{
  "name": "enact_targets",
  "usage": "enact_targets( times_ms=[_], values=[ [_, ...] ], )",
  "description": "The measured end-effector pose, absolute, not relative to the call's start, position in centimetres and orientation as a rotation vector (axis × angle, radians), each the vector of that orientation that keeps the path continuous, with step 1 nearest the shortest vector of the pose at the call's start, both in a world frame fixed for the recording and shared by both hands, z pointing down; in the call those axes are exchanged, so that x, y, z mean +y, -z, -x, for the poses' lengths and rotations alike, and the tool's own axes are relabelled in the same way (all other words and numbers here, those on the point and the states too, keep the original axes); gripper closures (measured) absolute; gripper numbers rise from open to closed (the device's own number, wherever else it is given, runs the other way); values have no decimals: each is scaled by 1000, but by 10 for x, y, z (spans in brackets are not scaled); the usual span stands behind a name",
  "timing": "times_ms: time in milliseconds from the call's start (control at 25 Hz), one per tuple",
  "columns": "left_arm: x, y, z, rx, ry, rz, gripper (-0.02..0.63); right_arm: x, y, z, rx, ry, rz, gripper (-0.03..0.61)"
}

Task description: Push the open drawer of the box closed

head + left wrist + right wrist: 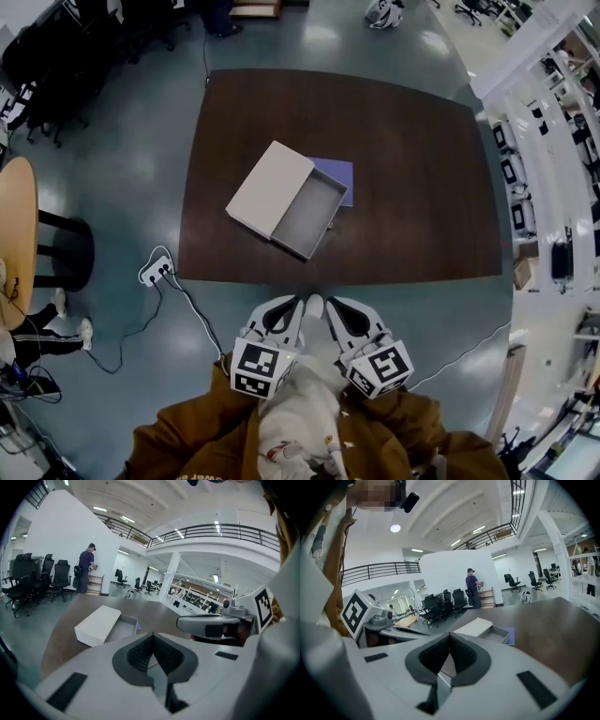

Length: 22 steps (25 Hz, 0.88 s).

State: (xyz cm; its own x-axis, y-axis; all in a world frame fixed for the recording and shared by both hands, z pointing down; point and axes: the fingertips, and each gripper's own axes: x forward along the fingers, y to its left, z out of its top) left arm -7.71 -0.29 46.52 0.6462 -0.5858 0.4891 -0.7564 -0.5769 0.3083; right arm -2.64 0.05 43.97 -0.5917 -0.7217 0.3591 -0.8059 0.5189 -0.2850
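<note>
A flat pale box [270, 187] lies near the middle of the dark wooden table [422, 169]. Its grey drawer [310, 214] is pulled out toward the near right, and a purple sheet [339, 175] lies under it. Both grippers hang close to my body, short of the table's near edge and apart from the box. My left gripper [297, 302] is shut and holds nothing. My right gripper [331, 303] is shut too, also with nothing in it. The left gripper view shows the box [98, 623] ahead over the closed jaws, with its drawer [123, 625]. The right gripper view shows the box [475, 626] and drawer [499, 633].
A power strip [156, 270] with cables lies on the floor left of the table's near corner. A round wooden table [17, 234] and someone's legs [47, 330] are at far left. Office chairs [51, 578] and a standing person [86, 573] are beyond the table.
</note>
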Motion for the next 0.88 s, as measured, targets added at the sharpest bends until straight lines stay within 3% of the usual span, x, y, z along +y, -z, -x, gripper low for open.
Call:
enact_targets(
  times_ms=[480,880],
  values=[
    [-32,-511,42,-1041,-636,-2319,606,-17,-451,-10,-2564,-669,-1314,572],
    [-58,-572,-3,-1007,-651,-2288,545,-25,-468,-37,-2539,-737,-1340,572]
  ],
)
